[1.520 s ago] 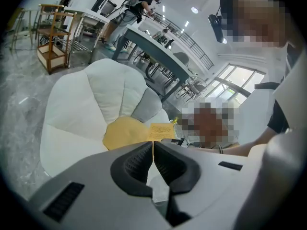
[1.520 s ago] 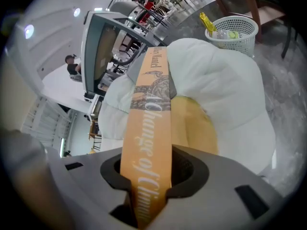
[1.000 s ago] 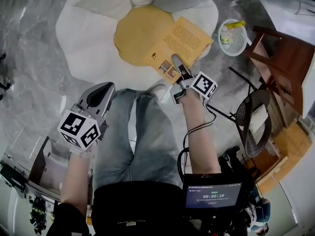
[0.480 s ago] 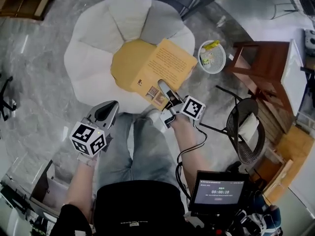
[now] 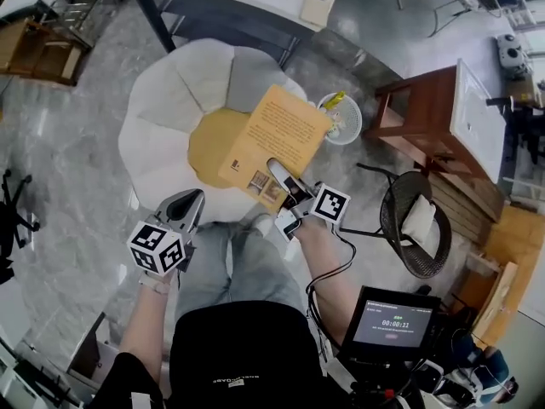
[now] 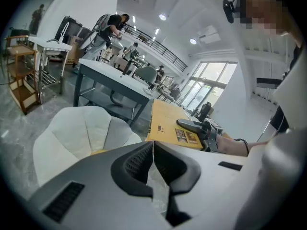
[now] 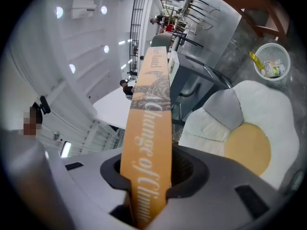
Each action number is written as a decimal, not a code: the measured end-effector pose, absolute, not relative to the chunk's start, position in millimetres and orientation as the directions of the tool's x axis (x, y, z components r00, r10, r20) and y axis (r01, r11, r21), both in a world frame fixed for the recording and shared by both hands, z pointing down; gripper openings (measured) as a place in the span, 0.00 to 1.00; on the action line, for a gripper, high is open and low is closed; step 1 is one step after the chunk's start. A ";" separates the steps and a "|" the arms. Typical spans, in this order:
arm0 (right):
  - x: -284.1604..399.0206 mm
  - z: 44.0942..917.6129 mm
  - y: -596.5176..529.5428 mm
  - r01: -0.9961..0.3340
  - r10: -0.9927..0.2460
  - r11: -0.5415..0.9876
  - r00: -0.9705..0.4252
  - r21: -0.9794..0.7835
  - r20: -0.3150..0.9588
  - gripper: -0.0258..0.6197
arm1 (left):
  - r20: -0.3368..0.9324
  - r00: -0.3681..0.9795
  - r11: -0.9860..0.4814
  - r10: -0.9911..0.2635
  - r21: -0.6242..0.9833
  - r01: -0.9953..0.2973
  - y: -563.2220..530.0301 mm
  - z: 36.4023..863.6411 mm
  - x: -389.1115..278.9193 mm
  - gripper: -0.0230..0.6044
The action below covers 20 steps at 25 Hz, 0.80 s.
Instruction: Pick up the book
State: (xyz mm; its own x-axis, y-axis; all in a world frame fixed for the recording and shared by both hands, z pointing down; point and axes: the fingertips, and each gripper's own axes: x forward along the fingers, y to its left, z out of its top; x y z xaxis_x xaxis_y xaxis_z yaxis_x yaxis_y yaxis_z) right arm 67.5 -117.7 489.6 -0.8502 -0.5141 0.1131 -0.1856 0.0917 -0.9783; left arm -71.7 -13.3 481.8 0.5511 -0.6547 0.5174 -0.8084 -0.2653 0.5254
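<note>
Head view: the right gripper (image 5: 281, 173) clamps the near edge of the orange paperback book (image 5: 277, 135) above the white petal-shaped chair (image 5: 166, 118), with the book's long axis running away from the gripper. Left gripper view: the left gripper (image 6: 153, 147) is closed and empty, with the book off to its right. Right gripper view: the book (image 7: 146, 143) sits pinched spine-on between the jaws.

Orange book (image 5: 281, 130) (white-lettered spine), white chair (image 5: 166, 118), yellow seat (image 5: 209, 149).
</note>
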 end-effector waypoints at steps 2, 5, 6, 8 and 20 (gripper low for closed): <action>69.8 466.5 -116.8 -0.176 -0.525 0.108 -0.846 -0.978 0.095 0.29 | 0.507 0.560 -0.289 -0.655 0.517 -0.806 -16.8 463.2 -70.1 0.06; 74.2 431.9 -116.7 -0.163 -0.544 0.140 -0.837 -0.977 0.061 0.29 | 0.486 0.574 -0.323 -0.660 0.506 -0.800 -23.0 435.2 -67.2 0.06; 75.8 420.5 -117.0 -0.158 -0.551 0.154 -0.833 -0.975 0.048 0.29 | 0.478 0.579 -0.334 -0.660 0.505 -0.796 -25.0 426.8 -65.8 0.06; 79.0 399.0 -117.0 -0.153 -0.561 0.187 -0.827 -0.970 0.022 0.29 | 0.464 0.594 -0.360 -0.657 0.499 -0.788 -27.6 412.5 -62.7 0.06; 107.7 310.0 -103.0 -0.119 -0.632 0.262 -0.771 -0.958 -0.077 0.29 | 0.398 0.664 -0.475 -0.634 0.477 -0.739 -36.2 343.0 -23.0 0.06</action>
